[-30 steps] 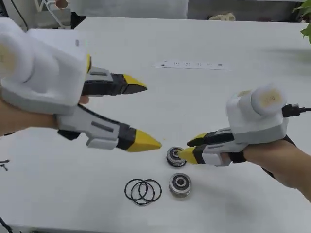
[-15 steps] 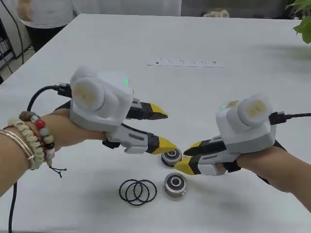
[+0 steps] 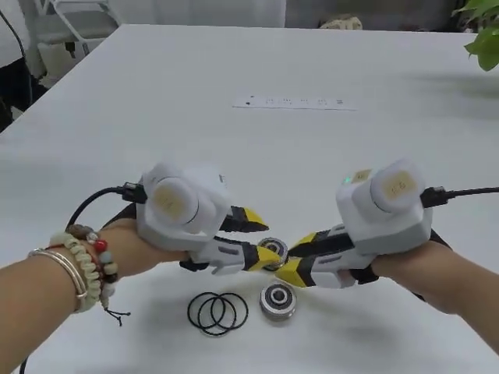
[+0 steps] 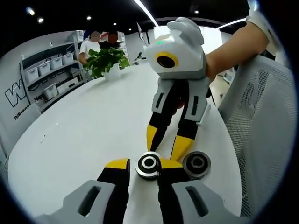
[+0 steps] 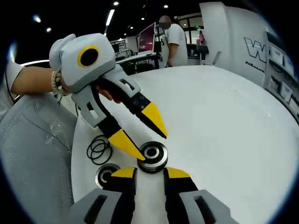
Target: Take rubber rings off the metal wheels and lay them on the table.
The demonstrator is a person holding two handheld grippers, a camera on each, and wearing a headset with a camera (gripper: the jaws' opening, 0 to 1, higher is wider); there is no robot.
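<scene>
Left tongs (image 3: pixel 261 238) lowered, now flanking wheel (image 3: pixel 272 248)

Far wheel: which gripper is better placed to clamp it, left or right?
Left, probably. The left gripper is open with the far wheel between its tips, so closing should catch it. The right gripper is also open, but its tips sit just short of the rim.

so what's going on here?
A person has a tool in each hand at a white table. The left tool and right tool, both open, close in on the far wheel from opposite sides; I can't see a firm grip. The near wheel lies on the table, with three rings beside it.
</scene>
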